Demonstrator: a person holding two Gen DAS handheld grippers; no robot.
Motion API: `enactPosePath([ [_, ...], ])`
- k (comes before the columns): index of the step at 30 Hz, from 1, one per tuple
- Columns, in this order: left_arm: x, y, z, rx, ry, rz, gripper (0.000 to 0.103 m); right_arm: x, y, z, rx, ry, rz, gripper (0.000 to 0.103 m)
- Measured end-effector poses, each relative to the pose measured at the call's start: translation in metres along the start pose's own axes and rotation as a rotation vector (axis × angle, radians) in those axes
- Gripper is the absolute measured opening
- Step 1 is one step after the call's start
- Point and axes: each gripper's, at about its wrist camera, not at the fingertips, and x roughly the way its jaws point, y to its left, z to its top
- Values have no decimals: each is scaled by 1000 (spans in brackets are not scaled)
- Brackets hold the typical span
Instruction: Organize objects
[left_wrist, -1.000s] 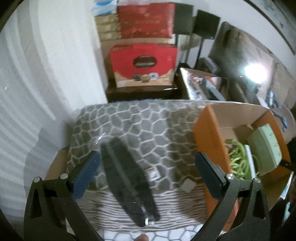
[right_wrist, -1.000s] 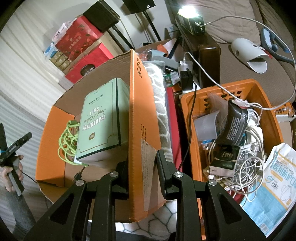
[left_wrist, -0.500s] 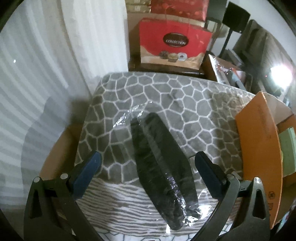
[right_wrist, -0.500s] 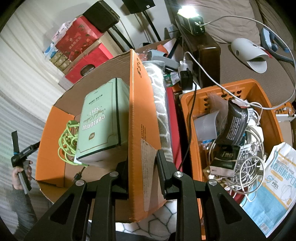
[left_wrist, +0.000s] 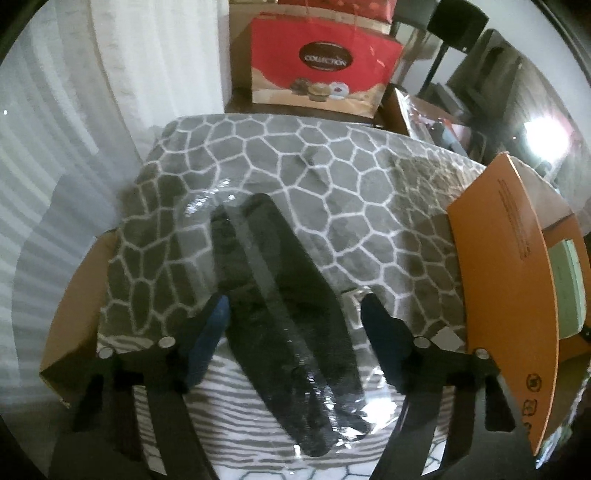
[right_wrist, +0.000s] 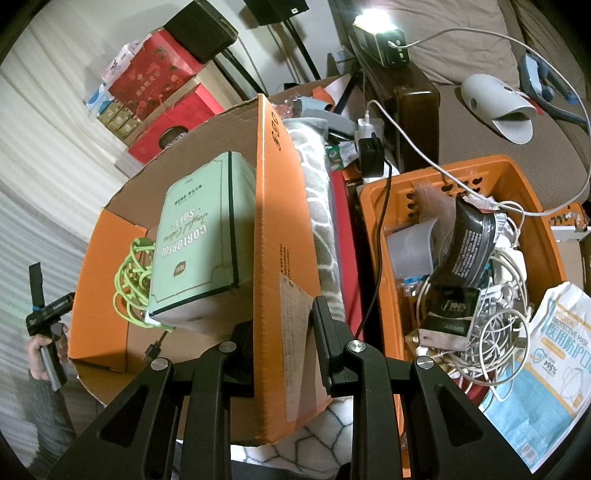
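A long black object in clear plastic wrap (left_wrist: 280, 306) lies on a grey blanket with a white honeycomb pattern (left_wrist: 332, 173). My left gripper (left_wrist: 295, 314) straddles it, its jaws partly closed, the blue pads (left_wrist: 214, 325) near the object's sides. My right gripper (right_wrist: 284, 332) is shut on the upright flap (right_wrist: 280, 229) of an orange cardboard box (right_wrist: 99, 295). The box holds a mint green carton (right_wrist: 199, 243) and a coiled lime green cable (right_wrist: 129, 280). The box edge also shows in the left wrist view (left_wrist: 495, 258).
An orange plastic basket (right_wrist: 406, 192) full of white cables, packets and a black pouch stands right of the box. A face mask pack (right_wrist: 546, 373) lies at its right. Red gift boxes (left_wrist: 321, 70) stand behind the blanket. White curtains hang at the left.
My left gripper has moved down over the black wrapped object, and its jaws have narrowed around it. The right gripper has stayed shut on the box flap.
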Motion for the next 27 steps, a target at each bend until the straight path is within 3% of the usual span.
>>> enactPosePath([
  [4, 5, -10, 0, 3, 15, -26, 57, 0, -1, -1, 0, 1, -2, 23],
  [7, 7, -19, -1, 17, 18, -34, 54, 0, 0, -1, 0, 1, -1, 23],
  [10, 11, -30, -1, 38, 26, -34, 43, 0, -1, -1, -1, 1, -2, 23],
  [14, 15, -38, 1, 46, 35, -42, 42, -1, -1, -1, 0, 0, -1, 23],
  [18, 19, -45, 2, 57, 42, -42, 30, -1, -1, -1, -1, 0, -1, 23],
  [27, 23, -49, 1, 67, 40, -37, 16, 0, -1, -1, 0, 0, 0, 23],
])
